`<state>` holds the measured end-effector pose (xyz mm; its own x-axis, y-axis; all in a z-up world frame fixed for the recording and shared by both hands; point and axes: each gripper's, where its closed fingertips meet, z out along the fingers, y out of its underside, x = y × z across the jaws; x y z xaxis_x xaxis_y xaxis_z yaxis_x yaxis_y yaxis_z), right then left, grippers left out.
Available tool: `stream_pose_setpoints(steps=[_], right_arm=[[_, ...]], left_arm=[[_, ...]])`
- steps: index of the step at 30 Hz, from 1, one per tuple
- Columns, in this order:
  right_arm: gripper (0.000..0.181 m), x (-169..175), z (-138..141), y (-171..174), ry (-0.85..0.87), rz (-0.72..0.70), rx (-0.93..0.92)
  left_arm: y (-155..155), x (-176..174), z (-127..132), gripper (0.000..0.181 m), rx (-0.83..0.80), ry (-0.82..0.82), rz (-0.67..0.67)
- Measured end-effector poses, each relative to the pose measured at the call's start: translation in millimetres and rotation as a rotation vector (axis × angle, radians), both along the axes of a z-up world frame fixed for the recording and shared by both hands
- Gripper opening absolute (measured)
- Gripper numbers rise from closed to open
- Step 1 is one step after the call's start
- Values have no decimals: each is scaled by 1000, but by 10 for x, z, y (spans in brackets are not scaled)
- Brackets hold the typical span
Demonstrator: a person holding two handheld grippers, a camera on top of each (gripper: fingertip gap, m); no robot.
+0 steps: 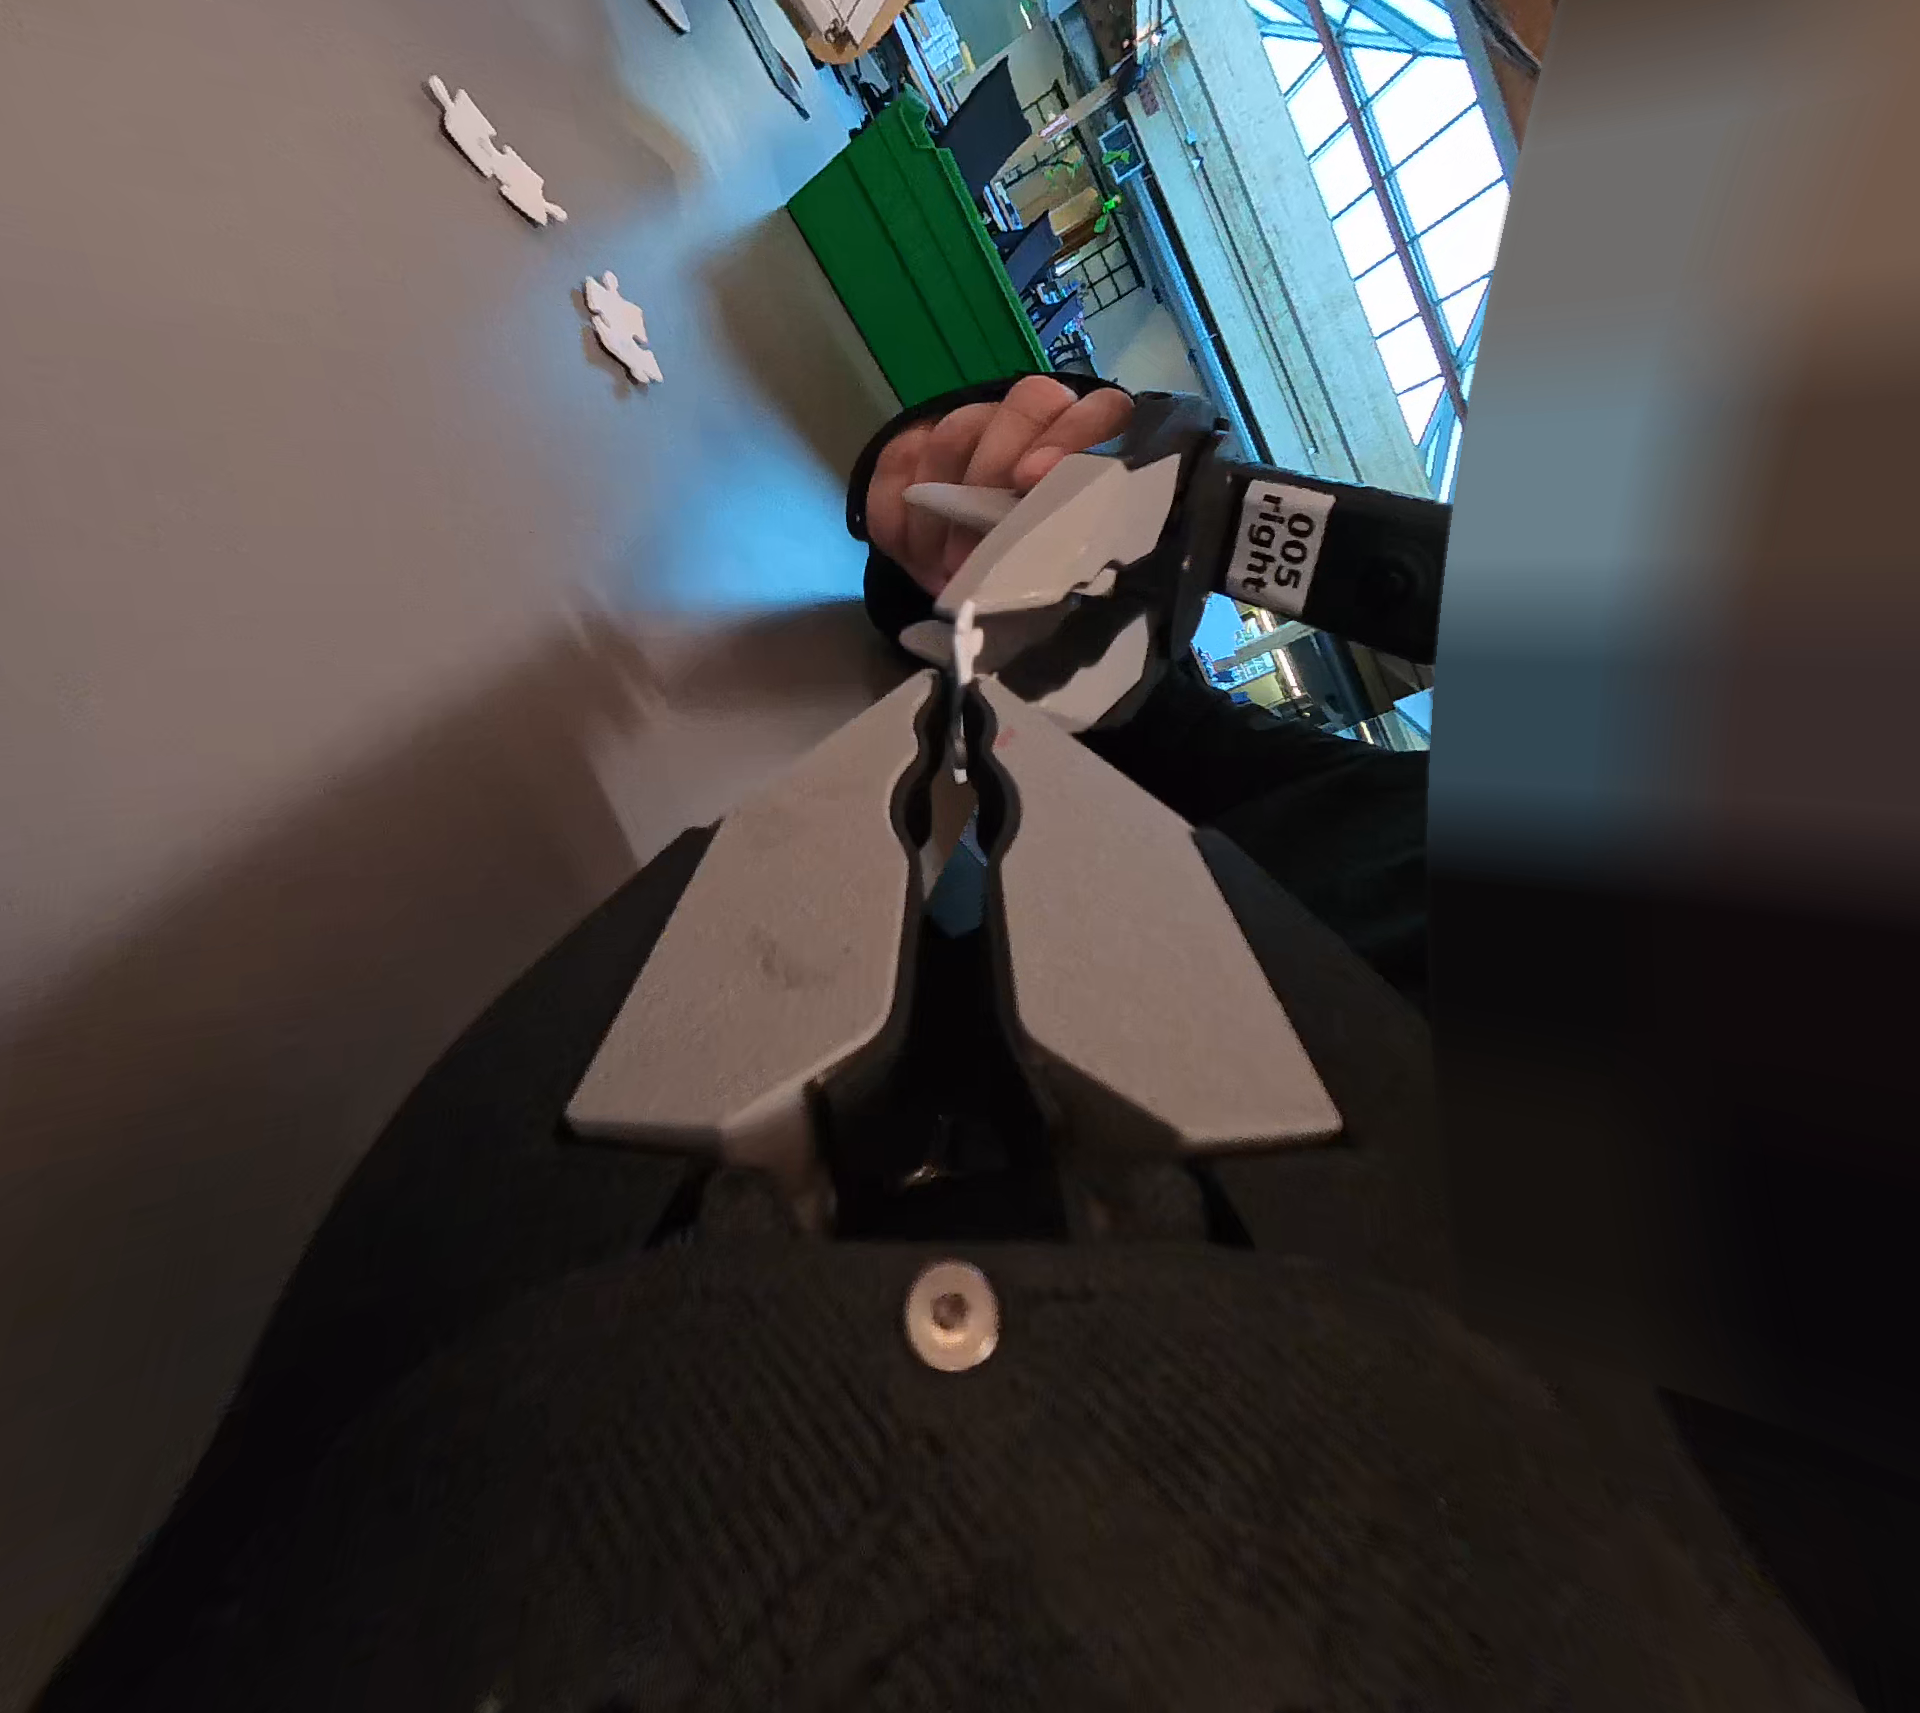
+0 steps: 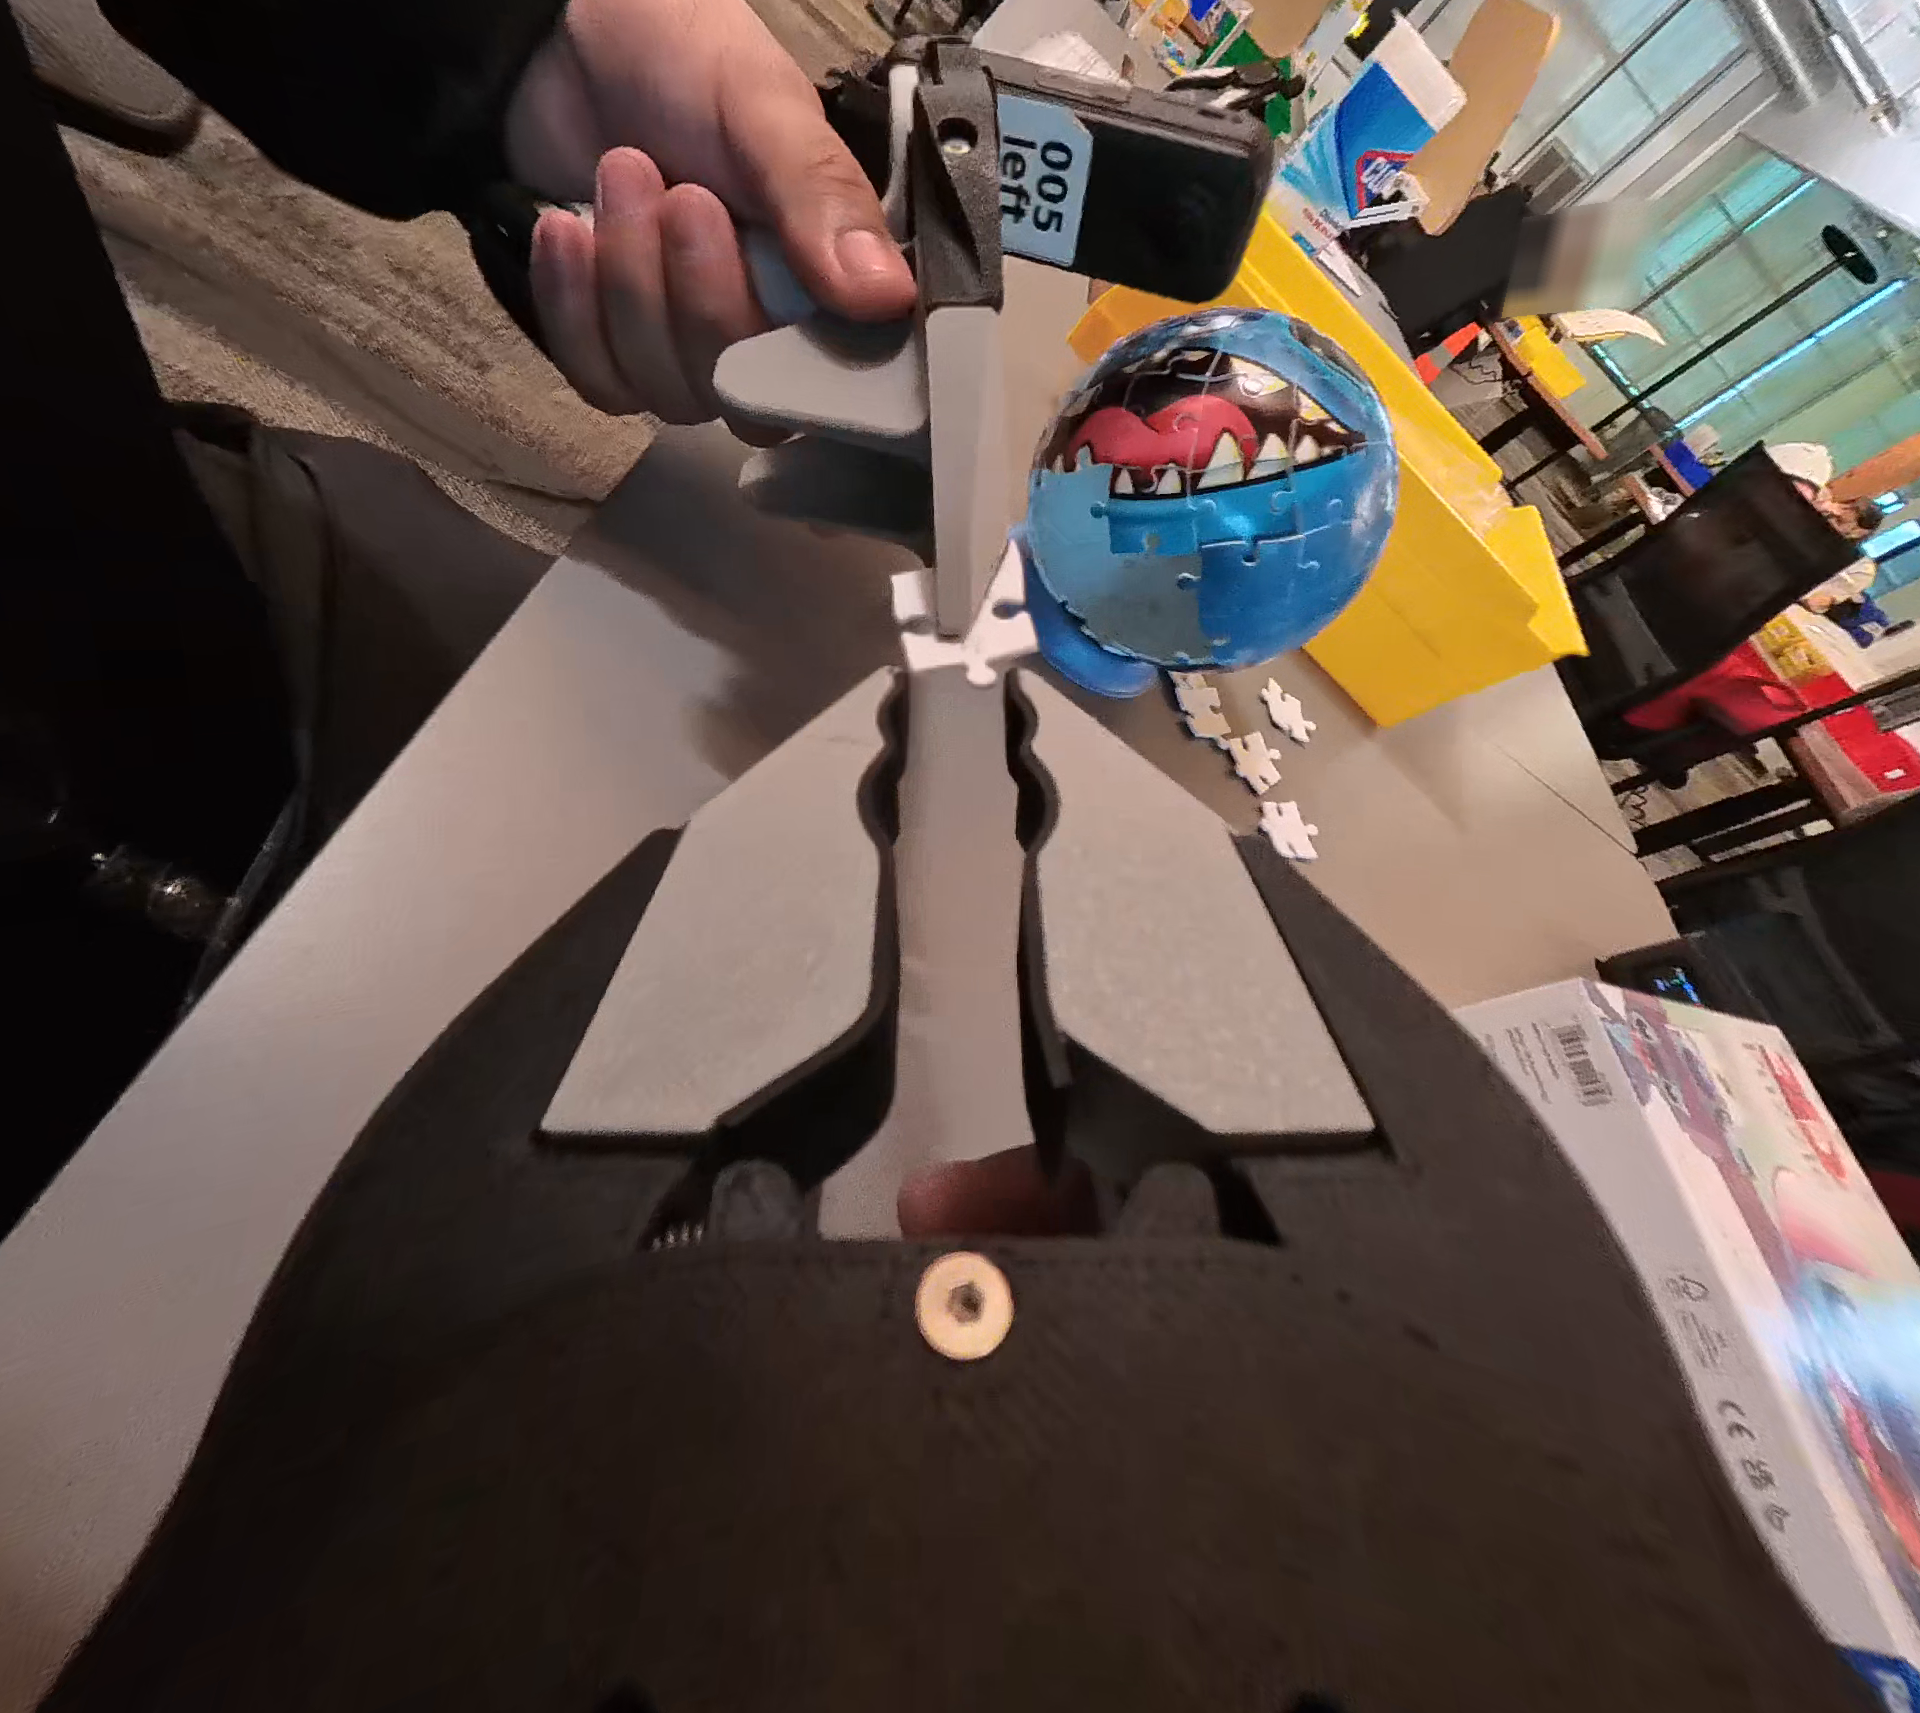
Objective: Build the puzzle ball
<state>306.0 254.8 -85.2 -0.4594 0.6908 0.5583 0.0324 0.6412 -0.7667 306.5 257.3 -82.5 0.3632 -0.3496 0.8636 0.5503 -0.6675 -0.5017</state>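
Two hand-held grippers, left and right, pinch white pieces; puzzle ball, loose pieces beside.

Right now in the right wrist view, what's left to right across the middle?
Hand on the left gripper → white puzzle pieces clamped at its tip → puzzle ball → loose white pieces → yellow bin.
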Motion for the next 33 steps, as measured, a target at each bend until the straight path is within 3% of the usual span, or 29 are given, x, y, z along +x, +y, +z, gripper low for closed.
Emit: stream_pose_setpoints(steps=[15, 17, 28, 31, 33], right_arm=[[10, 135, -14, -145, -31, 97, 7], [3, 145, -15, -147, -31, 103, 3], [2, 100, -56, -163, -44, 83, 3], [2, 50, -83, -117, -76, 53, -70], [2, 24, -120, -63, -115, 34, -141]], left_arm=[[-151, 114, -35, 0, 1, 13, -97], [-174, 131, -66, 0, -6, 29, -109], [-169, 106, -97, 0, -13, 45, -88], [-182, 33, -87, 11, 45, 127, -55], [-223, -54, -149, 22, 103, 296, -23]])
